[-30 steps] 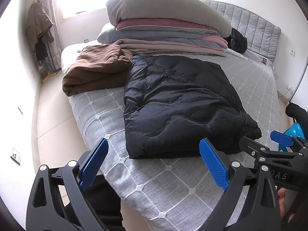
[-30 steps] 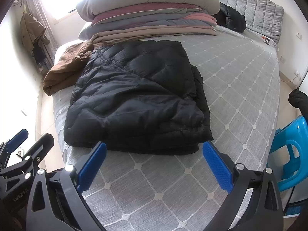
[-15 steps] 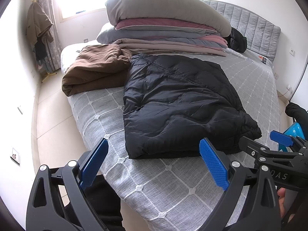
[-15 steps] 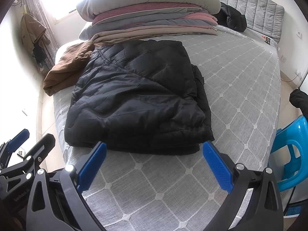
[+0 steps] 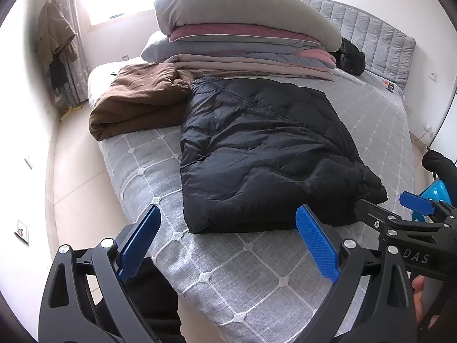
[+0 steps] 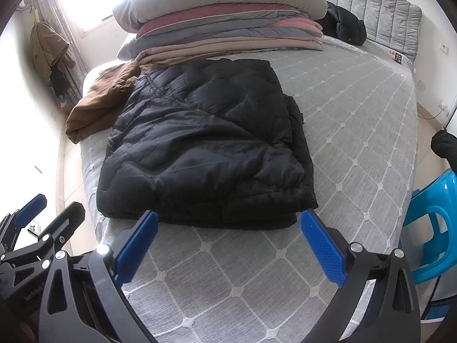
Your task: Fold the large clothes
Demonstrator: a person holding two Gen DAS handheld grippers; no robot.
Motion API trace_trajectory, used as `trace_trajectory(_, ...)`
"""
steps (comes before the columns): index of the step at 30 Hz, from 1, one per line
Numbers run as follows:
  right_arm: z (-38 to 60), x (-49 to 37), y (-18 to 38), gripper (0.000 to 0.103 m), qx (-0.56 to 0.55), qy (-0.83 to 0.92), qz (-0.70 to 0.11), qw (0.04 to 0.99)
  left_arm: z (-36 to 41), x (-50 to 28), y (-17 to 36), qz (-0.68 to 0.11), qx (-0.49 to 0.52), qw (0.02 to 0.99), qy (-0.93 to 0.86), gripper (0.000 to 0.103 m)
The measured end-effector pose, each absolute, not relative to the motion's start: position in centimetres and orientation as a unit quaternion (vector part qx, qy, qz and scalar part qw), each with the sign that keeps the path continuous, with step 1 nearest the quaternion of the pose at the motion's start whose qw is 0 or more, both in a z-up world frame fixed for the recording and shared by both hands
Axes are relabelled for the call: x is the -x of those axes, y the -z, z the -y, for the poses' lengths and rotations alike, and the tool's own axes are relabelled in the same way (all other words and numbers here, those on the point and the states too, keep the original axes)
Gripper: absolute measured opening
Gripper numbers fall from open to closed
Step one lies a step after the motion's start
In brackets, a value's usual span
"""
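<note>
Nothing has moved appreciably since the earlier frames: both devices hold the same pose at the foot of the bed (image 6: 357, 91), and the garment lies as before.

Left hand-held gripper (image 5: 228, 245): jaws spread wide, nothing between the blue pads. It hovers over the near left corner of the bed, short of the garment's near edge. In the right wrist view it appears at the lower left edge (image 6: 48, 214).

Right hand-held gripper (image 6: 228, 245): jaws likewise spread wide and empty. Its pads frame the near edge of the garment without touching it. In the left wrist view it appears at the right edge (image 5: 400, 214).

Black puffer jacket (image 6: 200, 143): folded into a roughly rectangular bundle, lying flat on the grey quilted bed cover, towards the left half of the bed. Extra layers show along its right side. Its far edge reaches nearly to the stack of folded bedding (image 5: 251, 54).

Brown garment (image 5: 137, 100): loosely folded, lying just beside the jacket's far left corner, at the left edge of the bed.

Stack of folded bedding: grey, pink and beige layers with a large grey pillow (image 5: 242, 8) on top, placed across the far end of the bed.

Blue plastic chair (image 6: 428, 228): standing on the floor to the right of the bed.
</note>
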State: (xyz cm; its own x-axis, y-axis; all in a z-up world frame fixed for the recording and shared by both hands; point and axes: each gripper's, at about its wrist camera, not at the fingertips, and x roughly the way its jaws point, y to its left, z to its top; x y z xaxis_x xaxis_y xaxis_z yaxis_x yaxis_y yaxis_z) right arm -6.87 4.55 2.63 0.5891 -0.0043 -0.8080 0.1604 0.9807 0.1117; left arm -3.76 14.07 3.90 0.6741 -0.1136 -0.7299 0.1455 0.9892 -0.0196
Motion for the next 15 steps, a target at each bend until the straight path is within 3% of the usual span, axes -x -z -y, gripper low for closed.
trace_trajectory(15, -4.47, 6.86, -2.30, 0.096, -0.095, 0.041, -0.454, 0.885, -14.06, 3.81, -3.71, -0.400, -0.019, 0.914, 0.072, 0.092)
